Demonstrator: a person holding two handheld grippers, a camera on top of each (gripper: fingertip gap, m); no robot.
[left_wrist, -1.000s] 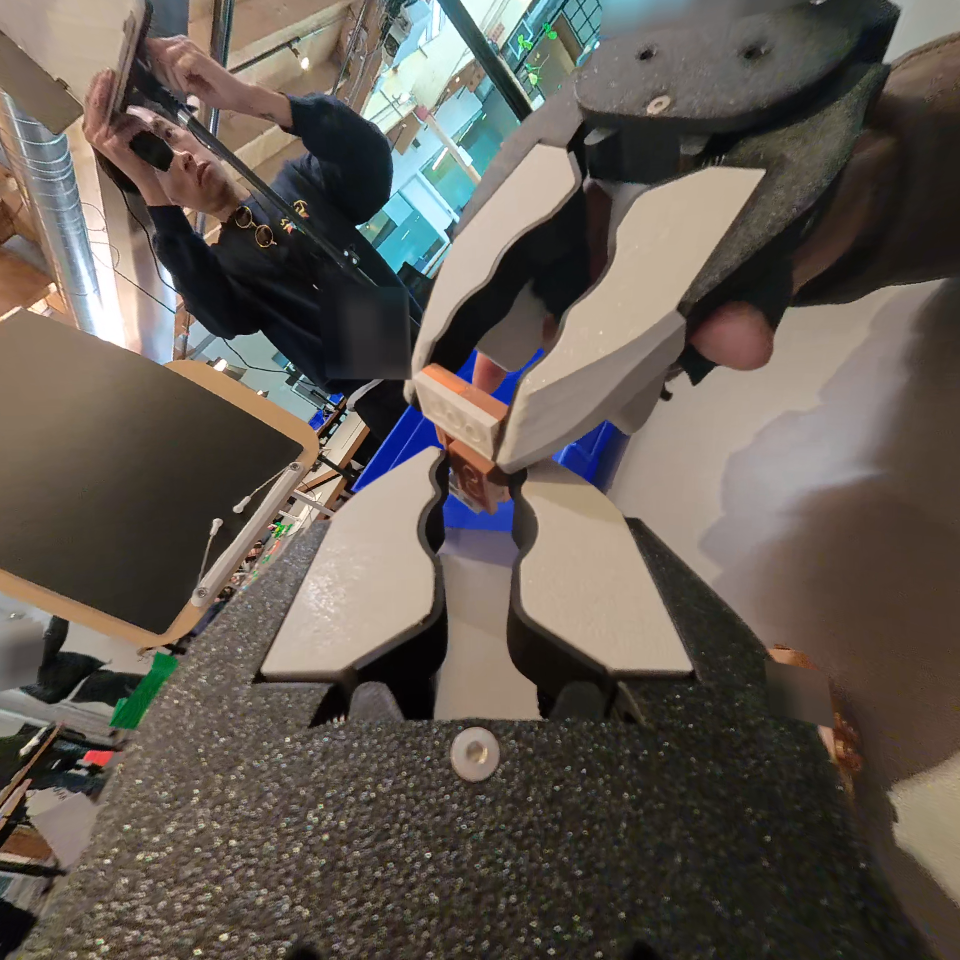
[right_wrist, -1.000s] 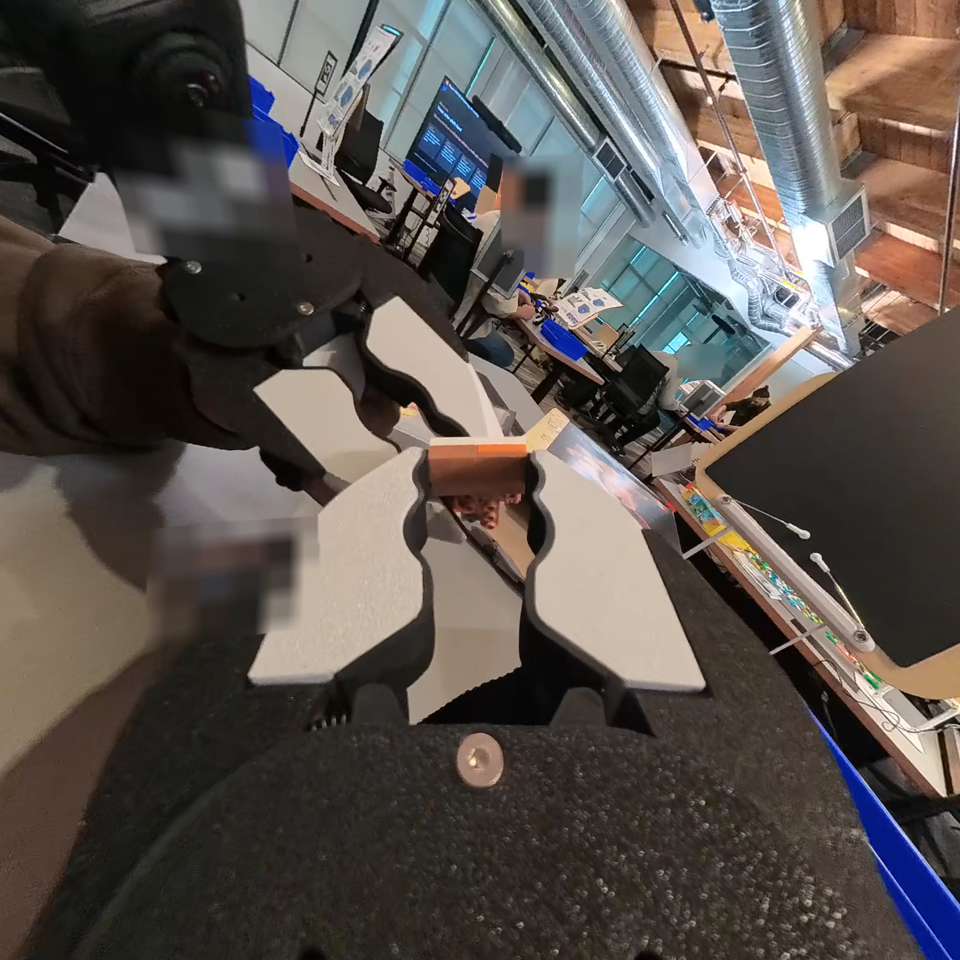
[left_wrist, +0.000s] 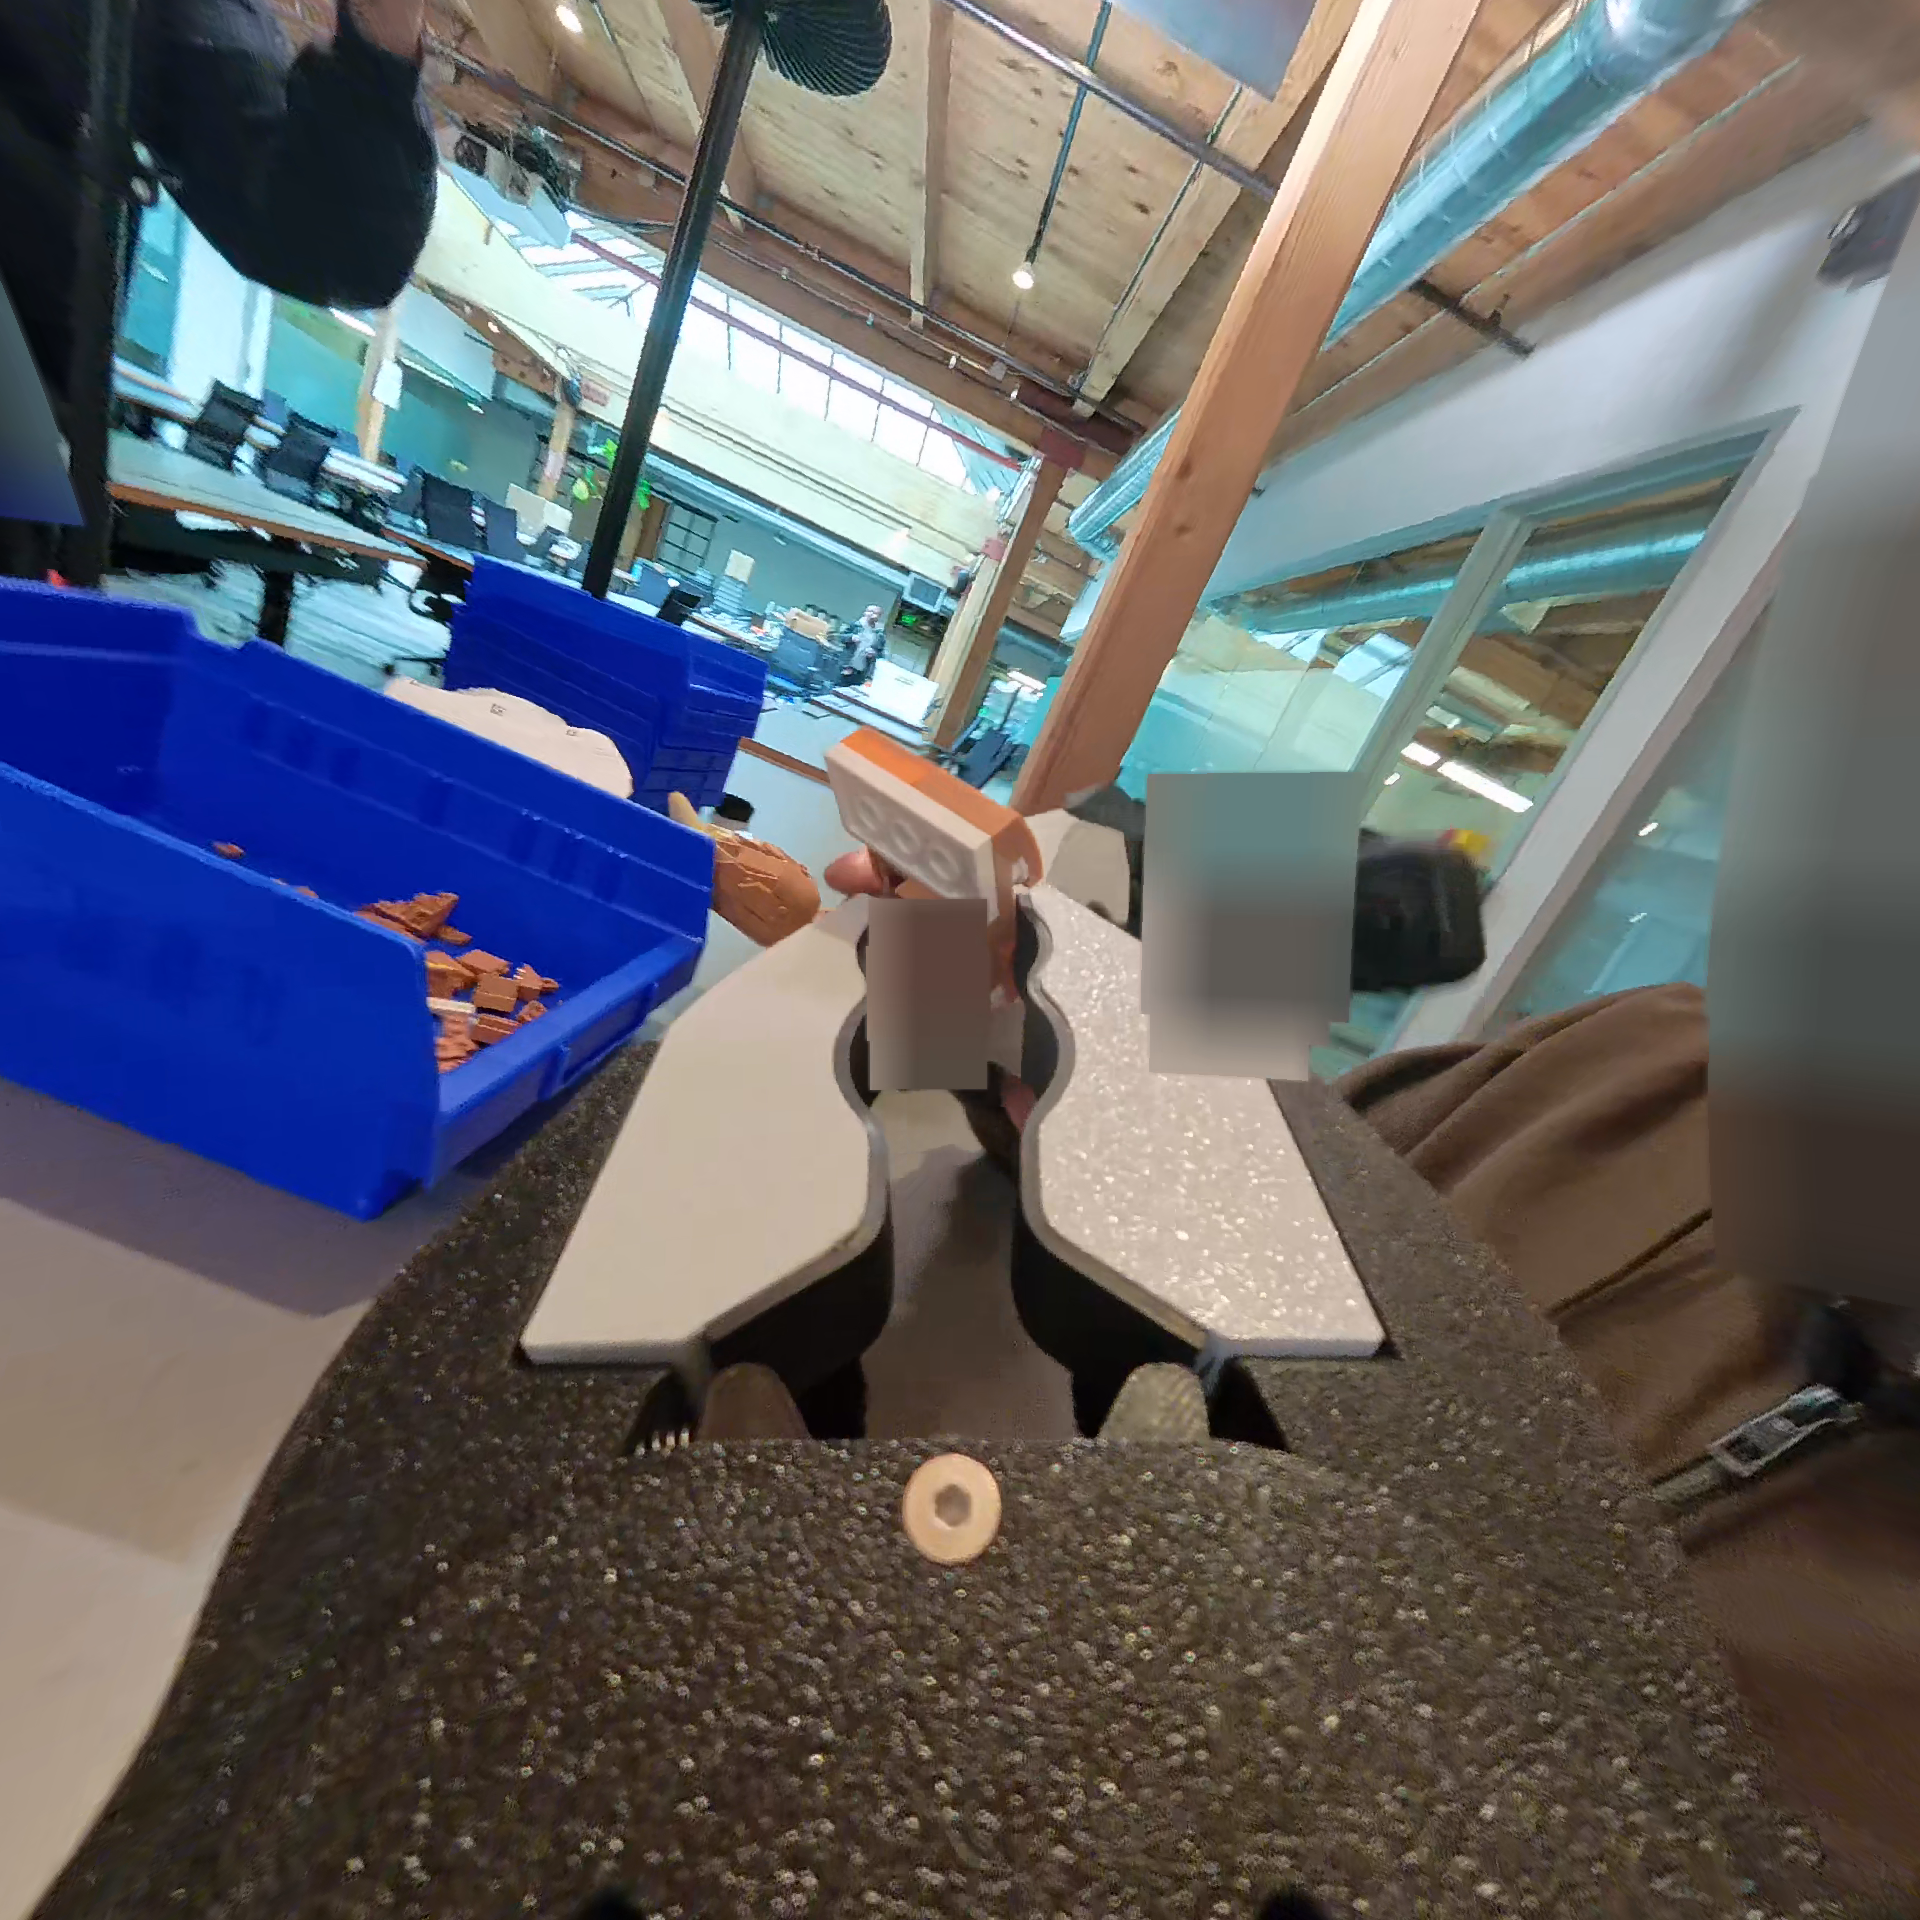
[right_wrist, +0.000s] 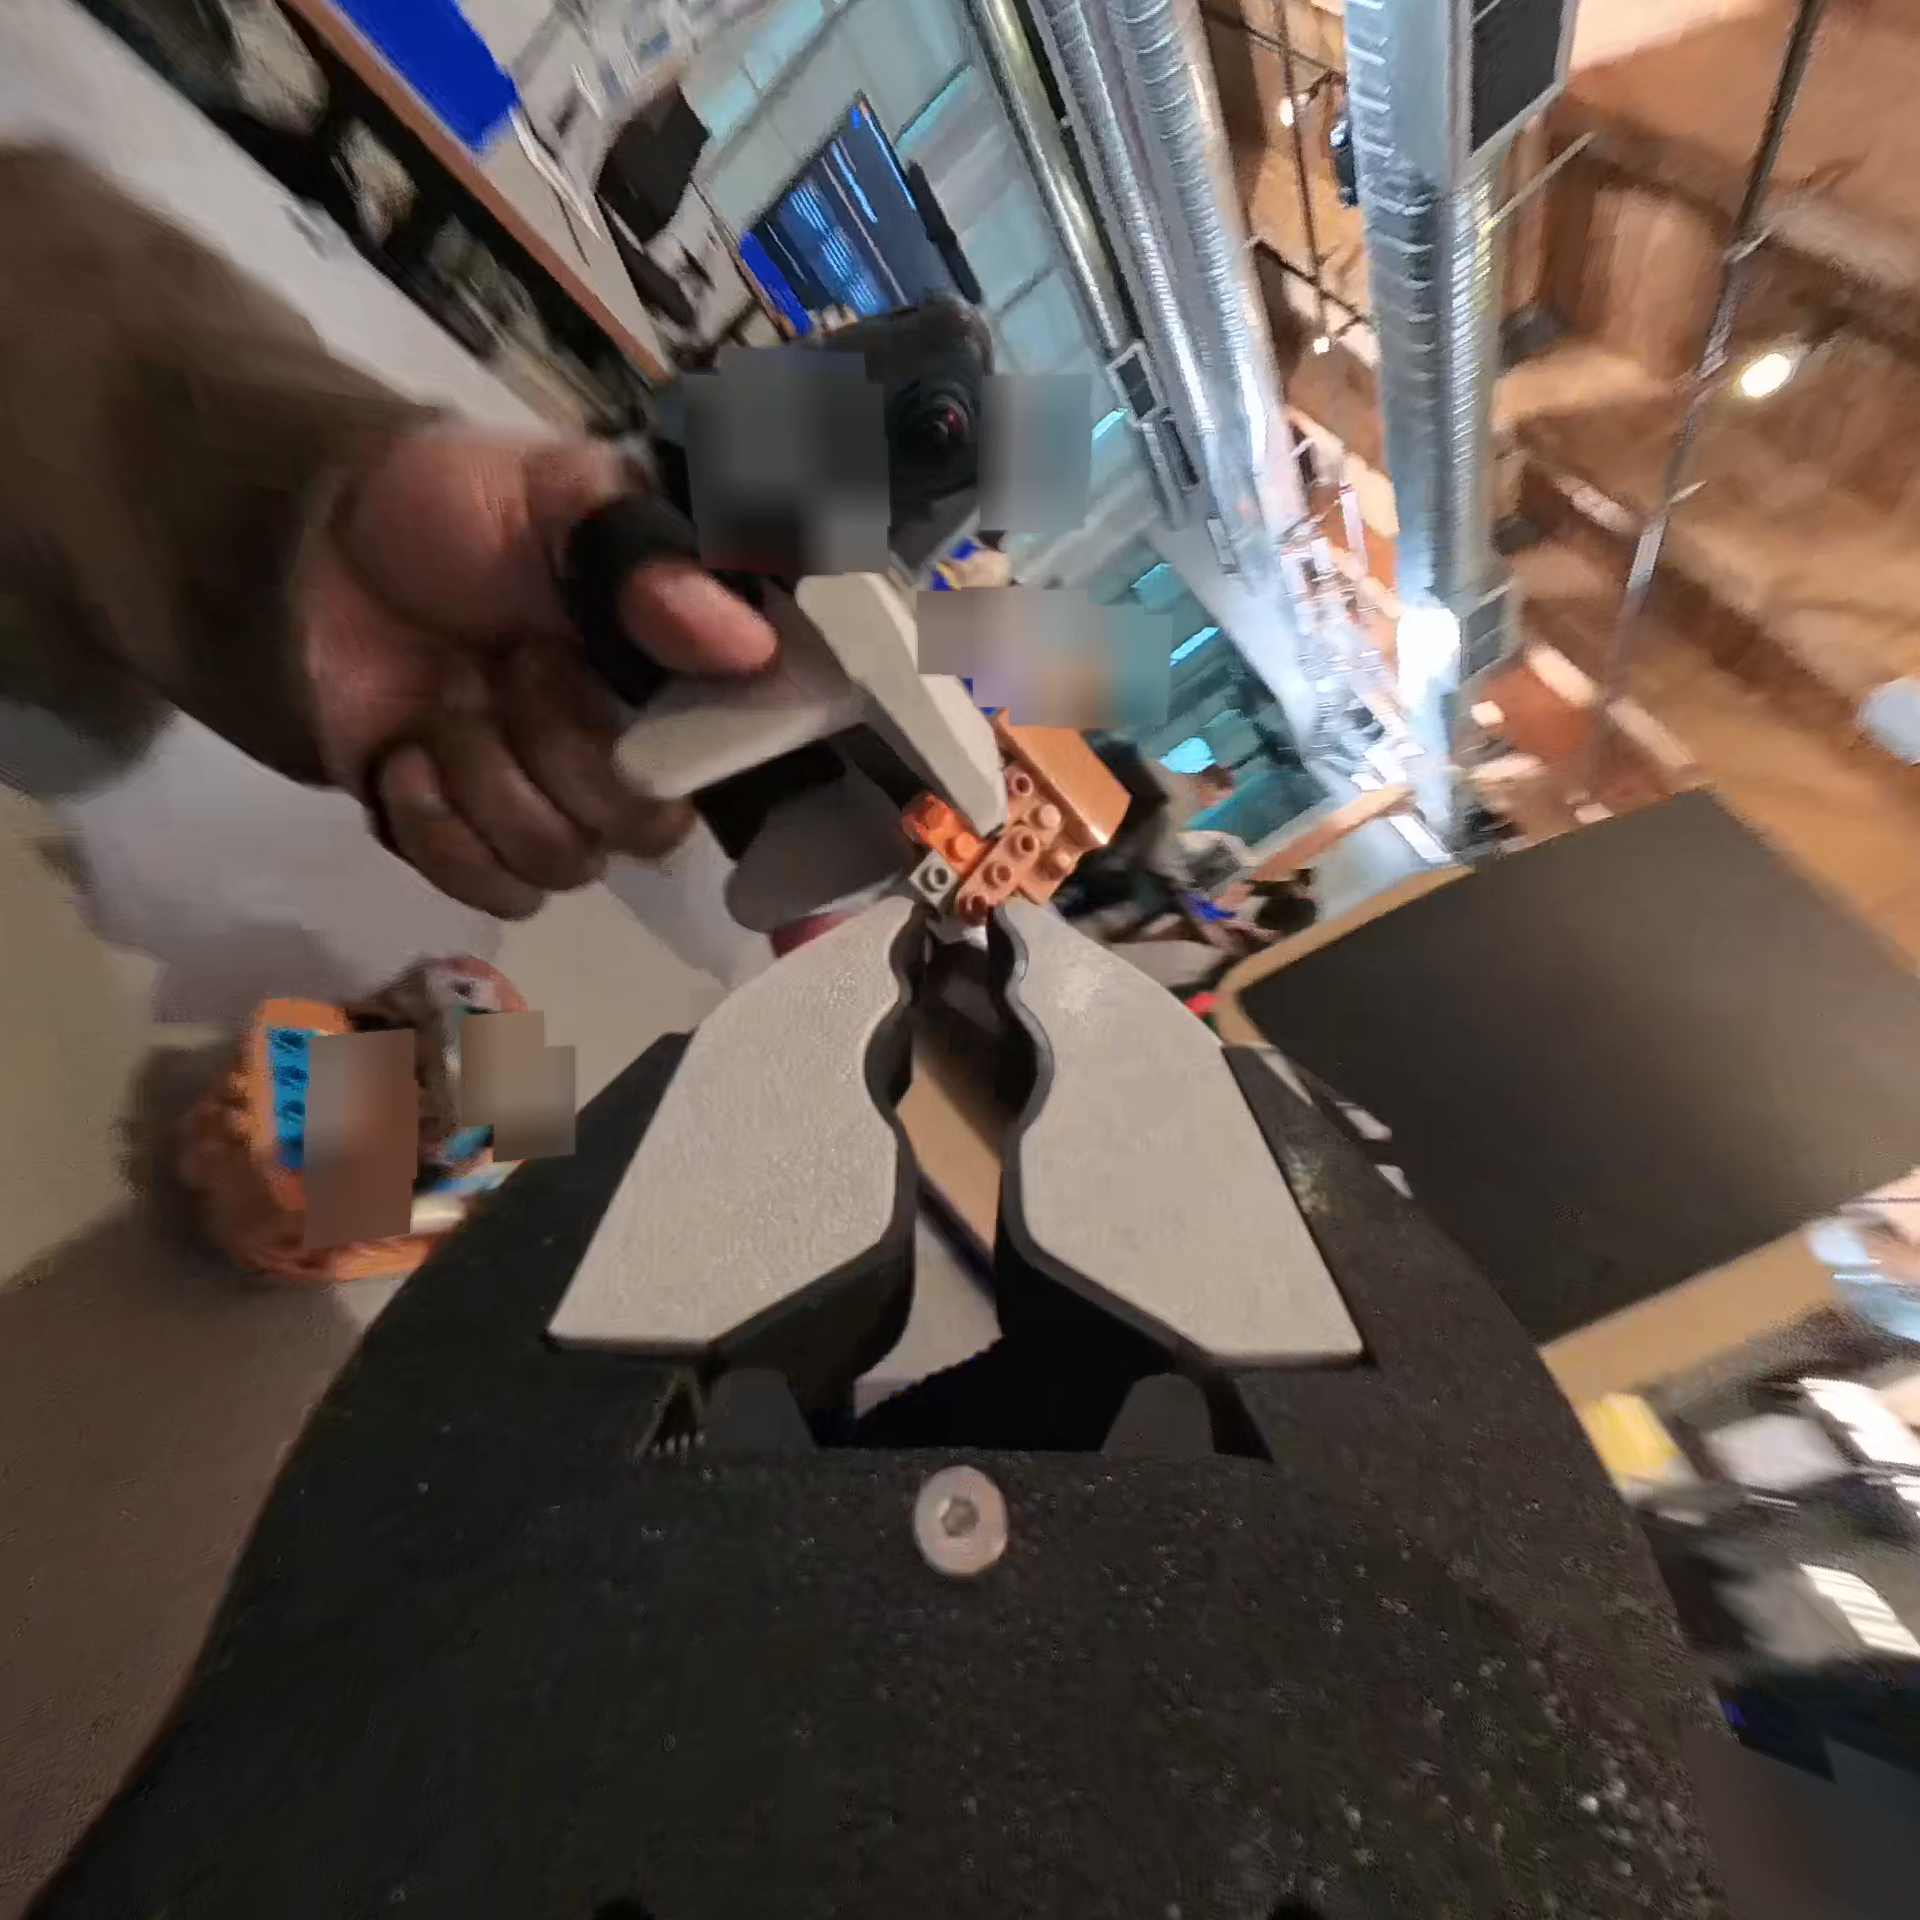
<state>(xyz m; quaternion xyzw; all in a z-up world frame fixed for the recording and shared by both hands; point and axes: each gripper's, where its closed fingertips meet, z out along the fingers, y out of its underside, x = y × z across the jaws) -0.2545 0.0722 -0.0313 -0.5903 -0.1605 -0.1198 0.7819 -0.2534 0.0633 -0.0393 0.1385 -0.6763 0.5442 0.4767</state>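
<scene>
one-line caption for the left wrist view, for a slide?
Left gripper shut on a white-and-orange brick piece, raised beside a blue bin of loose brown bricks on the table.

The left gripper (left_wrist: 940, 914) pinches an orange-and-white brick piece (left_wrist: 935, 826) beside a blue bin (left_wrist: 312, 935).

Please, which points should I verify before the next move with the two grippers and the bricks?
1. Grip of left gripper on brick assembly: ok, shut on it.
2. Grip of right gripper on the same assembly's lower end: ok, tips pinch it.
3. Bricks fully pressed together: cannot tell, blurred.
4. blue bin apart from both grippers: ok.
5. brown model untouched: ok.
</scene>
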